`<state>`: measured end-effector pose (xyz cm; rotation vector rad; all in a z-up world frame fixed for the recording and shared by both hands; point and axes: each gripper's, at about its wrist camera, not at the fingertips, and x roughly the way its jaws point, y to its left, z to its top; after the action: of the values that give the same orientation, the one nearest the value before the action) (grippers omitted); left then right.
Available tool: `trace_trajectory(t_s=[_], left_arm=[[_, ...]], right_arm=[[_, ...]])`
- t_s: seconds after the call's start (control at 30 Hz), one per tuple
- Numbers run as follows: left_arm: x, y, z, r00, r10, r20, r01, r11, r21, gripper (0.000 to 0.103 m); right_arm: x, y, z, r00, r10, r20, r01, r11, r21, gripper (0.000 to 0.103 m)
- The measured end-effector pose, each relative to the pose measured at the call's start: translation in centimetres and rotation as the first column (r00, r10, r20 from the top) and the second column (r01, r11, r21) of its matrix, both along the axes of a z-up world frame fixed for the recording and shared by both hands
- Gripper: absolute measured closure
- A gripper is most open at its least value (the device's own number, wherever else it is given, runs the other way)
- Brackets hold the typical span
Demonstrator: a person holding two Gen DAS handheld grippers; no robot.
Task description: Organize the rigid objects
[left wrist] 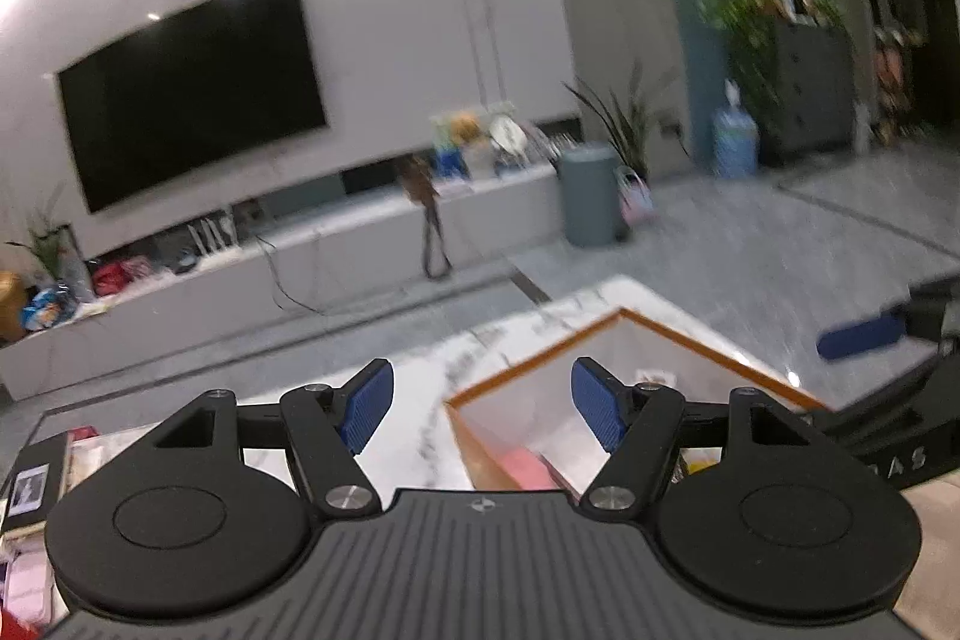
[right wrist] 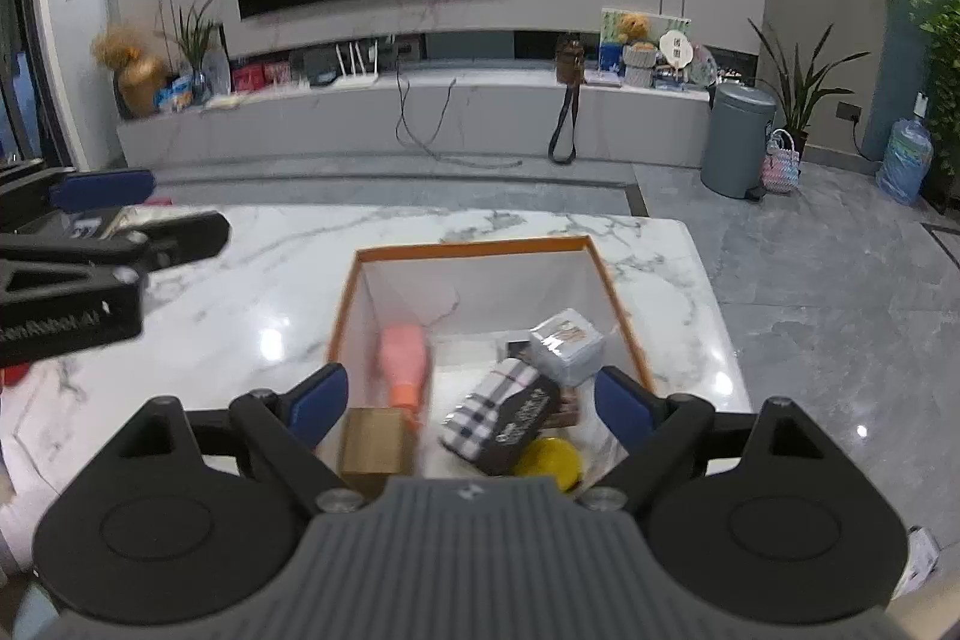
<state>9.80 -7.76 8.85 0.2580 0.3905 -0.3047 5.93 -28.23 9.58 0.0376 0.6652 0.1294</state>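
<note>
An open white box with an orange rim (right wrist: 468,249) stands on the marble table. Inside lie a pink bottle (right wrist: 405,358), a tan cube (right wrist: 372,439), a plaid and black box (right wrist: 501,415), a silver-grey box (right wrist: 567,343) and a yellow round thing (right wrist: 549,460). My right gripper (right wrist: 471,403) is open and empty, just above the box's near side. My left gripper (left wrist: 483,409) is open and empty, above the table beside the box's left corner (left wrist: 456,403). The pink bottle (left wrist: 528,466) shows blurred below it. The left gripper also shows in the right wrist view (right wrist: 102,220).
The marble table (right wrist: 240,292) carries flat black and white packages at its left end (left wrist: 36,478). Its right edge drops to a grey tiled floor (right wrist: 840,310). Beyond stand a TV bench (right wrist: 420,118), a grey bin (right wrist: 738,139) and plants.
</note>
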Motion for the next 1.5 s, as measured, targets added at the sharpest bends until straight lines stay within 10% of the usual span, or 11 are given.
trace_trajectory(t_s=[0.43,1.5], left_arm=[[-3.3,4.4,-5.5,0.977,0.205,0.062,-0.194,0.969,-0.151,0.012],[-3.8,7.0,-11.4,0.947,0.283,-0.152,-0.286,0.958,-0.002,0.007]], right_arm=[[-4.8,4.9,-5.1,0.986,-0.104,0.128,0.105,0.994,-0.002,0.002],[-3.3,7.5,-9.6,0.995,-0.087,0.039,0.090,0.992,-0.086,0.002]])
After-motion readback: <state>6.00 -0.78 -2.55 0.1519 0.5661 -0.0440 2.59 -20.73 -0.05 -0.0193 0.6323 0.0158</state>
